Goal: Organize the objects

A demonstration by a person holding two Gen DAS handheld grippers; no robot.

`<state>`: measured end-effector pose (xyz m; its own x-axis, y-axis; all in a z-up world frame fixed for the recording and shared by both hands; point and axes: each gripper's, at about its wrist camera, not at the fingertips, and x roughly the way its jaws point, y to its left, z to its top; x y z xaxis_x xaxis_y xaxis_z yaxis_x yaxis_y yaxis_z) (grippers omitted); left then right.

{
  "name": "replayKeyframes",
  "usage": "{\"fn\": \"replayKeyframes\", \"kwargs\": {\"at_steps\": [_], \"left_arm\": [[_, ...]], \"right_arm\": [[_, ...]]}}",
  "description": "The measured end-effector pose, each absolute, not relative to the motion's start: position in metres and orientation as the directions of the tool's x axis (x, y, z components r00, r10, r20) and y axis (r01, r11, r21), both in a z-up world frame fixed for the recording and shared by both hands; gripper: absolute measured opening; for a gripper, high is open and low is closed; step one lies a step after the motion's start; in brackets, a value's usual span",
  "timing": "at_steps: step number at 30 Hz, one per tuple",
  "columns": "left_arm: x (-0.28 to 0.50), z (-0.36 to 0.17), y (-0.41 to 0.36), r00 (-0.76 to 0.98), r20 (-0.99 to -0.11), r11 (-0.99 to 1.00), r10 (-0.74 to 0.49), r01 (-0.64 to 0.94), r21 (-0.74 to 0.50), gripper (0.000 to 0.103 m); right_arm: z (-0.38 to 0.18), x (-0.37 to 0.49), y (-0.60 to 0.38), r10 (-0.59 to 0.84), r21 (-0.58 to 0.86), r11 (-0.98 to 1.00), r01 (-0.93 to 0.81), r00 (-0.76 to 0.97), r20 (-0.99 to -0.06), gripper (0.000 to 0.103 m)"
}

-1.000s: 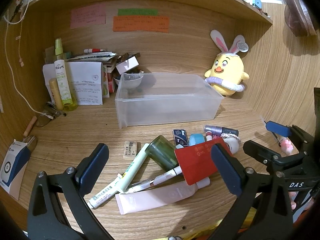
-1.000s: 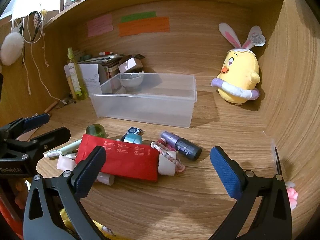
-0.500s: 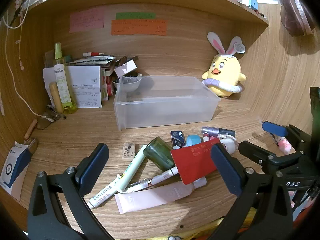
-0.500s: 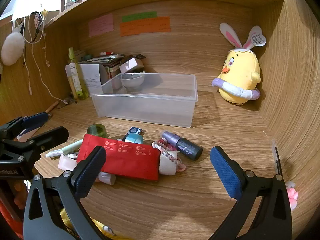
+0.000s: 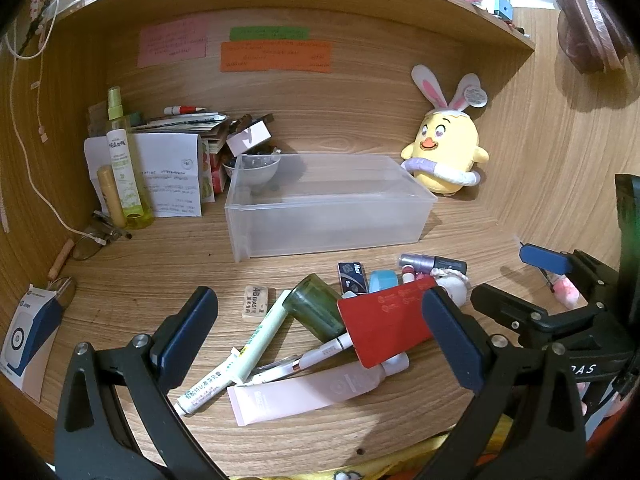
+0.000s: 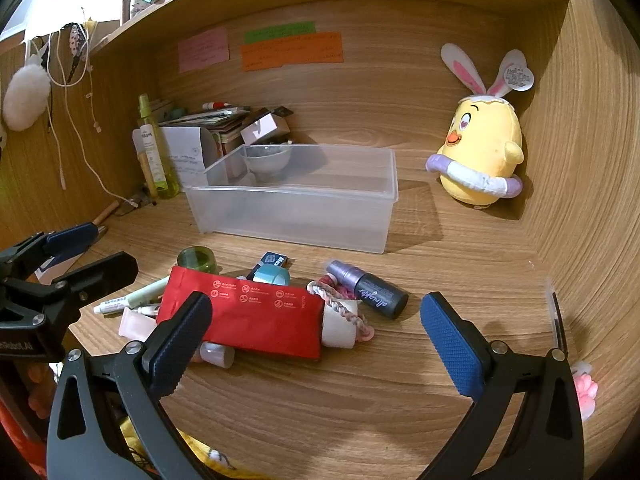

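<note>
Left wrist view: the left gripper (image 5: pixel 318 332) hangs spread and empty over the desk (image 5: pixel 160 264) clutter – its right finger hides part of the red pouch (image 5: pixel 386 326); the view has barely shifted.

Right wrist view: the right gripper (image 6: pixel 310 334) – spread, empty; pouch (image 6: pixel 248 316) covers tubes, bin (image 6: pixel 296 208) behind, unchanged.

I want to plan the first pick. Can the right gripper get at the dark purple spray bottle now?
Probably yes. The right gripper is open, and the dark purple spray bottle lies uncovered at the pile's right edge. Only the braided pink hair tie touches its left side.
</note>
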<state>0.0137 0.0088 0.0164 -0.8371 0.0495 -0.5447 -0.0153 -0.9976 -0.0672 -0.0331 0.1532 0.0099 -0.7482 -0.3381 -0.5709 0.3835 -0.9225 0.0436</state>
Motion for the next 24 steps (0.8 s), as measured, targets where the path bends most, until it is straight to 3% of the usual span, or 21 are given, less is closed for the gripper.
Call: {"fn": "replayKeyframes", "kwargs": {"at_steps": [24], "left_arm": [[0.0093, 0.0090, 0.0053, -0.816, -0.573, -0.995, 0.071, -0.020, -0.095, 0.103]], "right_arm": [[0.0023, -0.0369, 0.1500, -0.350, 0.055, -0.916, 0.398, -0.722, -0.596, 0.103]]}}
